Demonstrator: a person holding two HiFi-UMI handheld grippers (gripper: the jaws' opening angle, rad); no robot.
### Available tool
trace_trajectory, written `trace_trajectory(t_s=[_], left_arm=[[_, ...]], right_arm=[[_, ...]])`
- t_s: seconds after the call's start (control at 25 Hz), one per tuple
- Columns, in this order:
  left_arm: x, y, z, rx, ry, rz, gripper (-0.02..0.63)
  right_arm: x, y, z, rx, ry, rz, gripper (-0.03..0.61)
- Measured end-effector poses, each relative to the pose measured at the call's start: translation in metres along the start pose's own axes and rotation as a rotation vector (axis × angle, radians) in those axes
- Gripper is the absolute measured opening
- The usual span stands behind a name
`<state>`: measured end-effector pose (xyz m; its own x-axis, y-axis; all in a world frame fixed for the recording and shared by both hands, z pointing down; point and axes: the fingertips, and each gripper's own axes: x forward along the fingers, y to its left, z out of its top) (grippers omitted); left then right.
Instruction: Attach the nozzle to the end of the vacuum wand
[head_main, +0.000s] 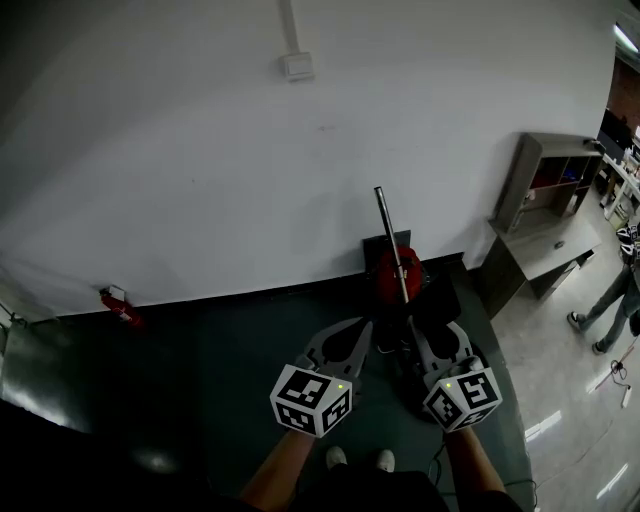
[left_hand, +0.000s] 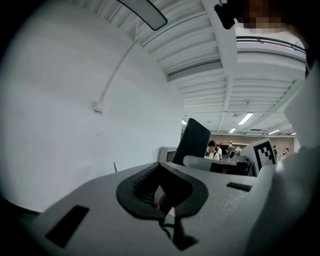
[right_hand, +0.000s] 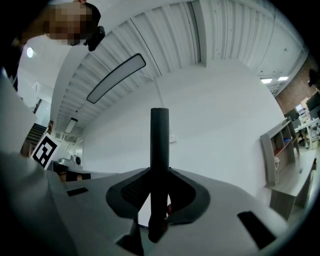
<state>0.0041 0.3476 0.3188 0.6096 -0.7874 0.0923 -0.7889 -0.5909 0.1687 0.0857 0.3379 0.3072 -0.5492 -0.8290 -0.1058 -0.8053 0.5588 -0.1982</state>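
Preparation, not joining, looks like the step in hand. The slim silver metal vacuum wand stands nearly upright above the red vacuum body on the dark green floor, close to the white wall. The right gripper is clamped on the wand low down. In the right gripper view the tube rises dark between the pads, its bare upper end free against the ceiling. The left gripper sits just beside it, jaws pressed together with nothing between them.

No nozzle can be made out with confidence. In the left gripper view a dark flat slab leans beyond the jaws, but whether that is the nozzle cannot be told.

The next move probably calls for the left gripper to open, find the nozzle and take it by its body. The socket then has to line up with the wand's open end while the right gripper steadies the tube. A tilted approach could jam the fit.
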Motion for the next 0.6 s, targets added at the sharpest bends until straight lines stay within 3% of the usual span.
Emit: trace_trajectory(t_s=[0.6], left_arm=[[-0.027,0.035,-0.008,-0.024,0.042,-0.073,0.003]], right_arm=[[0.013,0.026,-0.018,0.015,0.005,-0.084,0.092]])
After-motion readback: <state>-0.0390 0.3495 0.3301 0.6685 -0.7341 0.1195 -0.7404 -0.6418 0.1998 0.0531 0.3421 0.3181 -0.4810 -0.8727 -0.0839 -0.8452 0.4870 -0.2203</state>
